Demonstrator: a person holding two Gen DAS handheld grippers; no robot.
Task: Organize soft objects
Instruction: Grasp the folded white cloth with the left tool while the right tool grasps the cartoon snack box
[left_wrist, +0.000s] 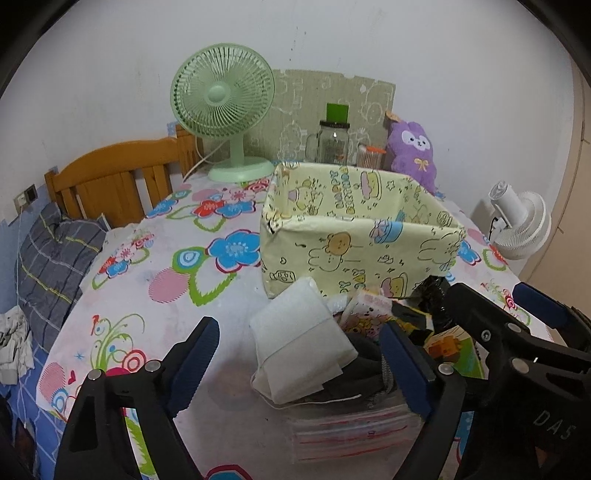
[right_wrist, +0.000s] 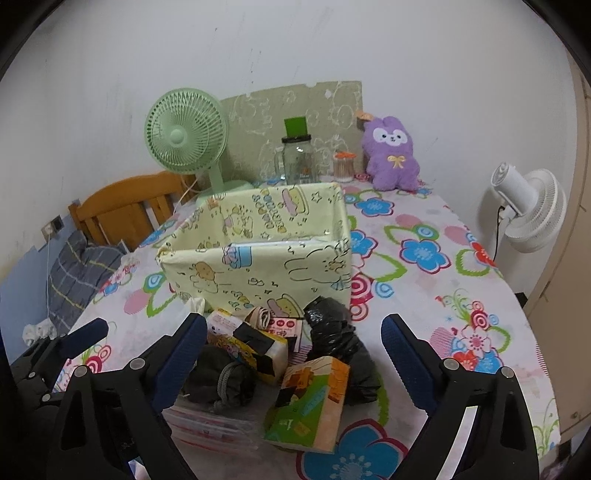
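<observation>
Two black clamp grippers with blue pads, left (left_wrist: 299, 365) and right (right_wrist: 293, 360), both spread wide, holding nothing. Heap of soft packets (right_wrist: 280, 354) on flowered tablecloth (right_wrist: 424, 254), just before empty yellow cartoon-print fabric box (right_wrist: 258, 254). Judged: sorting barely begun; next, pinching white folded cloth pouch (left_wrist: 301, 339).

My left gripper (left_wrist: 299, 363) hides the near part of the pile: its right finger (left_wrist: 406, 365) covers the dark pouch (left_wrist: 365, 354), and my right gripper (left_wrist: 517, 332) blocks most of the orange-and-green pack (left_wrist: 448, 341). The white folded pad (left_wrist: 301, 339) lies over the striped packet (left_wrist: 351, 432), so I cannot read its print. The yellow box (left_wrist: 354, 254) shows me only its inner walls; its floor is out of sight. From my right wrist, the box (right_wrist: 258, 254) screens the green fan's base (right_wrist: 221, 188). The jar's (right_wrist: 297, 160) contents are too small to tell.
</observation>
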